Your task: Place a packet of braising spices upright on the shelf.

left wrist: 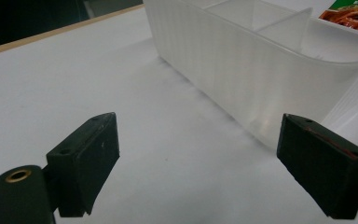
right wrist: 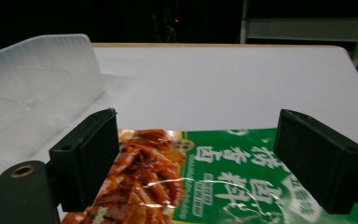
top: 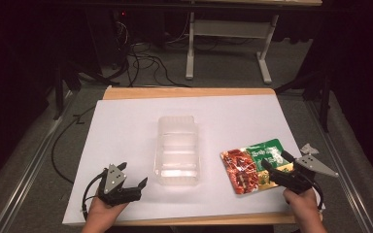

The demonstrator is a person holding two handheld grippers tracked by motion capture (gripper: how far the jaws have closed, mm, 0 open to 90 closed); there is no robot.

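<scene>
Black jaws of the right gripper [top: 285,171] stand wide apart, low over the near edge of the seasoning packet [top: 252,165], one jaw to each side of it, which looks like a lineup for pinching the flat pouch by its edge rather than from above. That packet lies face up on the white sheet [top: 126,131], just to the right of the clear plastic container [top: 177,150] and apart from it, so I judge the container is where it is meant to go. On the other side of the container, the left gripper [top: 135,180] rests near the front edge of the table, also spread wide and holding nothing, its jaws pointed at the container's ribbed side wall [left wrist: 223,70], probably ready to steady it.
</scene>
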